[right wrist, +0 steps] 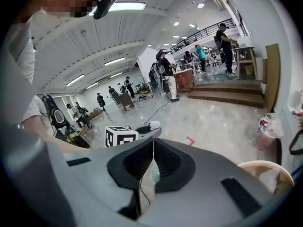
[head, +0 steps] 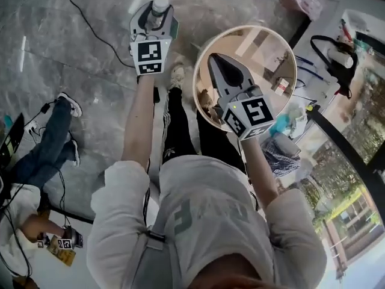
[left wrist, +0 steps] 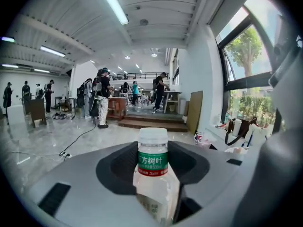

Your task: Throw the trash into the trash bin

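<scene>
Plastic bottle (left wrist: 153,176) sat clamped in the left gripper (head: 154,17), pads pressed on both sides of its clear body, so that one was closed on the bottle at roughly mid width. The bottle's long axis ran along the jaws. Its white cap (left wrist: 153,135) and green label band stuck out just past the tips and pointed away from the person, toward the top of the head view. The lower body was tucked back between the jaws and looked a bit creased. The bottle was up off the grey marble floor (head: 78,59), left of the trash bin (head: 240,27) and clear of its rim, not over the opening. The right gripper (head: 215,59) was over the bin's opening with its jaws drawn together, tips meeting in a point. A pale sliver (right wrist: 151,174) showed in the slit behind the tips, and I couldn't tell what it was. The bin was round with a tan rim, and the right gripper view showed it low at the right edge. Both marker cubes faced the head camera, left (head: 149,54) and right (head: 252,114).
</scene>
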`<state>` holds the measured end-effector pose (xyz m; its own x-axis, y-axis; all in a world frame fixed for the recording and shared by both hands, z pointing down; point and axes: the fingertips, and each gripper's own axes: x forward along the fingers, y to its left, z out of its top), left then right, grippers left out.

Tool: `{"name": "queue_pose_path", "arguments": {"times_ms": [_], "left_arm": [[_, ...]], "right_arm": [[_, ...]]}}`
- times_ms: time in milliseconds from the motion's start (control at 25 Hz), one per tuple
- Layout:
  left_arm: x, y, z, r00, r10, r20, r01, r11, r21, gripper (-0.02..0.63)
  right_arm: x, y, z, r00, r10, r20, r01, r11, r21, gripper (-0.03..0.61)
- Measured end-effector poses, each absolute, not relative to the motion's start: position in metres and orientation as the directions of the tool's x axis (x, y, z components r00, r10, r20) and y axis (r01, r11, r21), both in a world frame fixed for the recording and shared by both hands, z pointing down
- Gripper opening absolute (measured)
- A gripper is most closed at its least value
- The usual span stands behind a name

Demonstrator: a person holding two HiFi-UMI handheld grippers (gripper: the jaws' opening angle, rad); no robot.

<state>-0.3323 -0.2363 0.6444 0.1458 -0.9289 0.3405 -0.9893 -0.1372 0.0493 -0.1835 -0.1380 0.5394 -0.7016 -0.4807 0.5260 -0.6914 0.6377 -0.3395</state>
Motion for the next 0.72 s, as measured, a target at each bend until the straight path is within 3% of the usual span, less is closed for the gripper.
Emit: {"name": "queue_pose_path", "arguments": {"times_ms": [320, 720], "left_arm": [[-0.336, -0.231, 0.720, 0.095, -0.915, 0.393, -0.993, -0.058, 0.104, 0.202], [-0.334, -0.232, 0.709, 0.085, -0.920, 0.382, -0.994, -0.053, 0.094, 0.202]], "right_arm": [[-0.192, -0.143, 0.583, -0.689, -0.407, 0.599, -0.695, 0.606, -0.387, 0.015], [-0.201, -0.152, 0.571, -0.719, -0.411, 0.560, -0.669, 0.628, -0.398, 0.015]]}}
